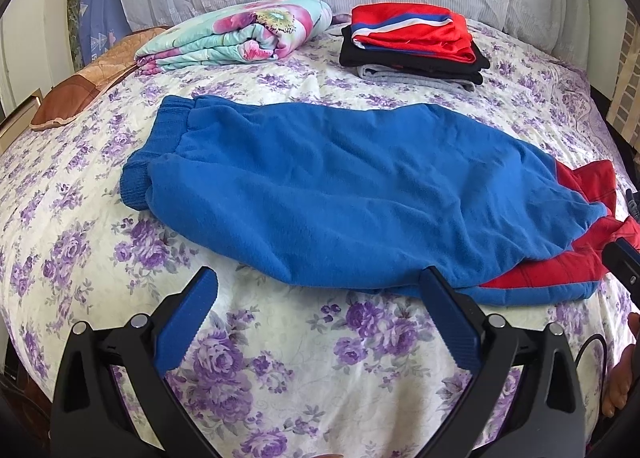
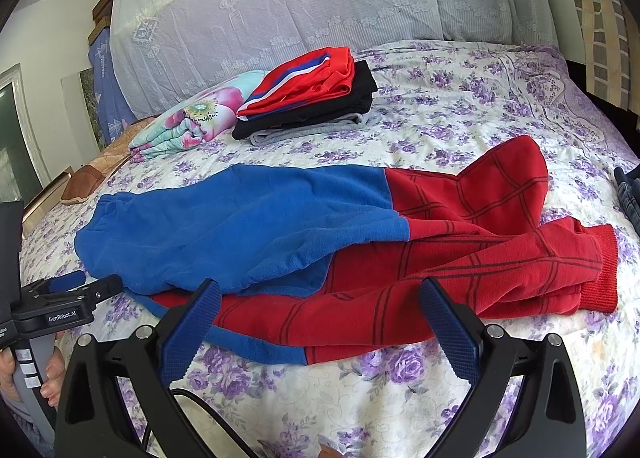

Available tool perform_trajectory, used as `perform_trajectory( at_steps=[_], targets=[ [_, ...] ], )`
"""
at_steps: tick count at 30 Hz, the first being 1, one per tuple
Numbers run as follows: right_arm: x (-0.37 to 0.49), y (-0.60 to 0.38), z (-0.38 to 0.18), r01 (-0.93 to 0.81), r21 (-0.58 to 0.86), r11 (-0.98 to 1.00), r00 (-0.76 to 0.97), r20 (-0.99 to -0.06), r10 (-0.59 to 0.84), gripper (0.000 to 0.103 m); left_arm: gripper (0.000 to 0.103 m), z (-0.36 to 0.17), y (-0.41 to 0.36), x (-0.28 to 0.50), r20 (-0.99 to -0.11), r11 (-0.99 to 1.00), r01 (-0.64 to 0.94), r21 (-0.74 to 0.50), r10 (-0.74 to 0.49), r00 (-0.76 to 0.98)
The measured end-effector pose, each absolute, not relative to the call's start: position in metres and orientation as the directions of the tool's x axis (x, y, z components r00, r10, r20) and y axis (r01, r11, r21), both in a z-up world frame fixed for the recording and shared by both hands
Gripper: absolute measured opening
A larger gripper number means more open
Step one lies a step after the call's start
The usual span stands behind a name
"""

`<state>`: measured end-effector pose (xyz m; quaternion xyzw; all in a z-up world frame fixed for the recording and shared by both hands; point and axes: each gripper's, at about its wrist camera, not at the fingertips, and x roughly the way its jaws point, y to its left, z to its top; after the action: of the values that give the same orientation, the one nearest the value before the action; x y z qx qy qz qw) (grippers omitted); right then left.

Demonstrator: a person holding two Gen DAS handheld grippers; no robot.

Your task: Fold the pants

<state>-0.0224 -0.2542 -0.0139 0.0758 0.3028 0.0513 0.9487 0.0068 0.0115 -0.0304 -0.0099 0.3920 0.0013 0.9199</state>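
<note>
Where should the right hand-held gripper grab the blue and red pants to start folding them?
Probably the red ribbed cuffs of the pants, approached low from the near edge of the bed. They lie stacked at the right end, nearest the open right hand-held gripper, and the thick rib gives a firm edge to pinch both legs together.

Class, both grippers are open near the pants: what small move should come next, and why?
Probably lower the right gripper onto the near red leg and close. Both it and the left gripper are open and empty, and the pants lie rumpled, legs askew.
</note>
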Motion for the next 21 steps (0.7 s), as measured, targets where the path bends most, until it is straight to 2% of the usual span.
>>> perform_trajectory(
  at_steps=[21],
  targets=[
    [-0.0228, -0.2533, -0.0135, -0.05, 0.178, 0.983, 0.81, -0.569, 0.144, 0.099, 0.099, -0.0298, 0.0125, 0.0099, -0.726, 1.0, -0.009, -0.018, -0.006, 0.688]
  ],
)
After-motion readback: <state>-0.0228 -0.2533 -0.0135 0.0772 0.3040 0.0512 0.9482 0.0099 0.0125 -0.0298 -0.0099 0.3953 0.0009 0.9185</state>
